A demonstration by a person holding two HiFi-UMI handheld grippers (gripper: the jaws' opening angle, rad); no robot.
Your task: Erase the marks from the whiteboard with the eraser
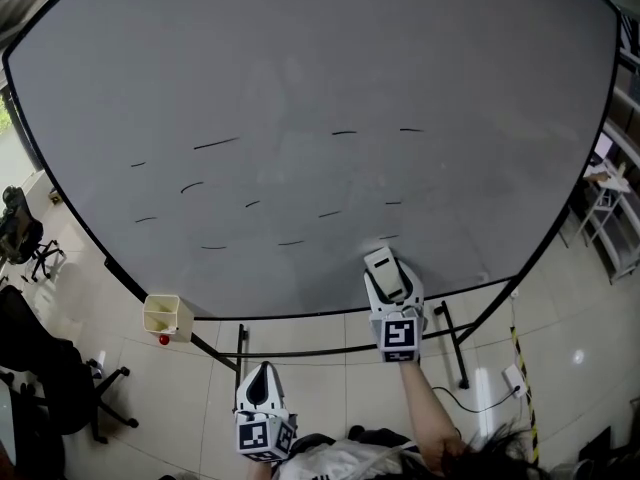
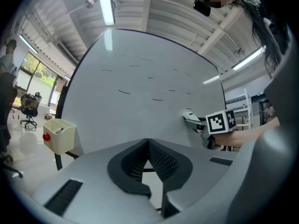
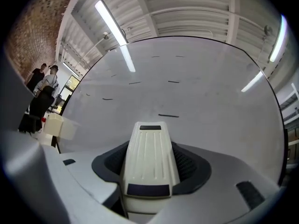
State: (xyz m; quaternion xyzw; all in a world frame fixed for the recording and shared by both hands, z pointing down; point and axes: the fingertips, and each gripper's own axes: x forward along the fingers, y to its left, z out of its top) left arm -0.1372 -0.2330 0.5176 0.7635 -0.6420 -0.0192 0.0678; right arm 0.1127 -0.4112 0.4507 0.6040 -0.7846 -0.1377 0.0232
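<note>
A big whiteboard [image 1: 300,58] fills the head view, with several short black marks [image 1: 215,144] scattered across its middle. My right gripper [image 1: 391,276] is shut on a white ribbed eraser [image 1: 383,266], held near the board's lower edge just under the lowest right mark [image 1: 388,237]. In the right gripper view the eraser [image 3: 149,157] sits between the dark pads, pointing at the whiteboard [image 3: 205,87], with one mark [image 3: 168,115] just beyond its tip. My left gripper [image 1: 263,382] hangs lower, off the board, shut with nothing in it; its pads [image 2: 159,160] meet at the tip.
A cream pen box [image 1: 167,315] with a red knob hangs at the board's lower left corner. The board's black stand legs [image 1: 452,343] reach the tiled floor. Office chairs [image 1: 25,236] stand at the left and a white rack [image 1: 608,208] at the right. Two people [image 3: 44,76] stand far left.
</note>
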